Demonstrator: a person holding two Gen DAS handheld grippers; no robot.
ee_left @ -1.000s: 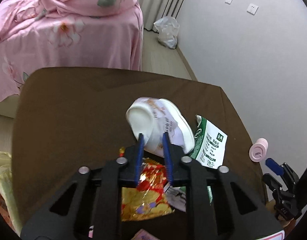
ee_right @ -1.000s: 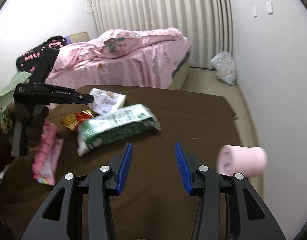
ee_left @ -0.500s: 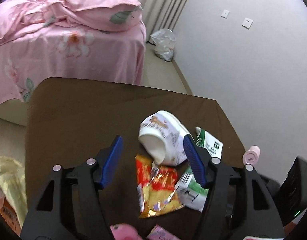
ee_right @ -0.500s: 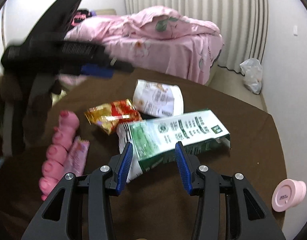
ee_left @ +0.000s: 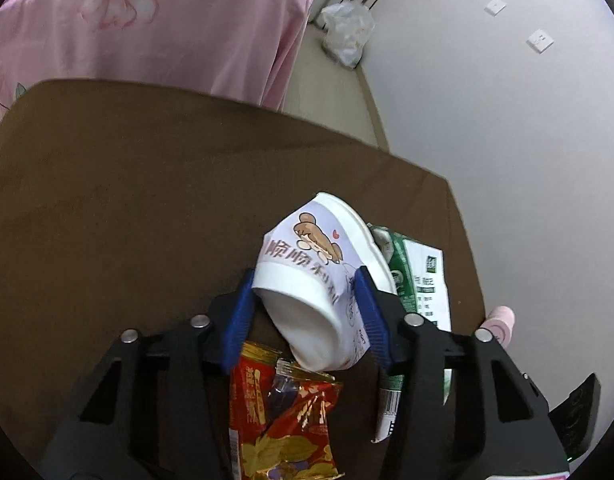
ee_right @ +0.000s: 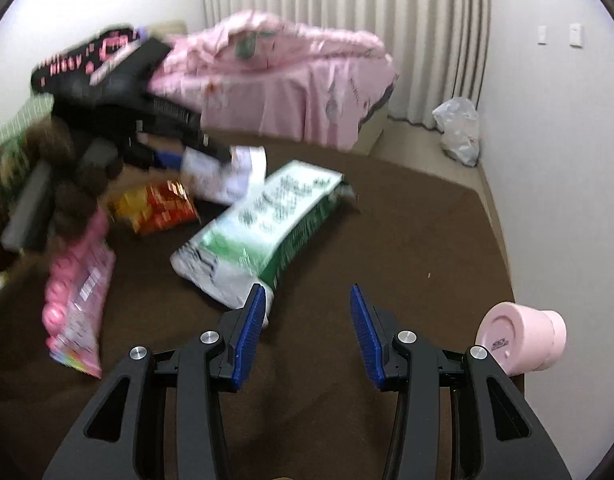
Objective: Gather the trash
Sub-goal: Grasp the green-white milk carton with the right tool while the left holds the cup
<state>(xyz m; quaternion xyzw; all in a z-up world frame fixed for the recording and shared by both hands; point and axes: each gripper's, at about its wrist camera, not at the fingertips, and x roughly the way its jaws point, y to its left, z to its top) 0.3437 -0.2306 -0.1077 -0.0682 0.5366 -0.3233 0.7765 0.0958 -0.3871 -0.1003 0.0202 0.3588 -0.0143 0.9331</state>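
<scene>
We are near the beginning of the work, as far as we can judge: all the trash we see lies on the brown table (ee_left: 127, 200), and no bin or collecting bag is visible in either view. The left gripper (ee_left: 305, 300) has its jaws around the crushed white paper cup (ee_left: 319, 280), which lies on its side in the middle of the table; the jaws are closing on it, and the blue pads appear to be just at its sides, but we cannot say that the grip is firm. Near this cup lies the red and gold snack wrapper (ee_left: 283, 416), and to its right the green and white bag (ee_left: 419, 280). The right gripper (ee_right: 305, 320) stands open and empty above the near part of the table, with the near end of this bag just beside its left pad. A pink packet (ee_right: 79, 292) lies on the left and a pink cup (ee_right: 523, 338) at the right edge. So five pieces remain to collect, and the paper cup seems to be the first
</scene>
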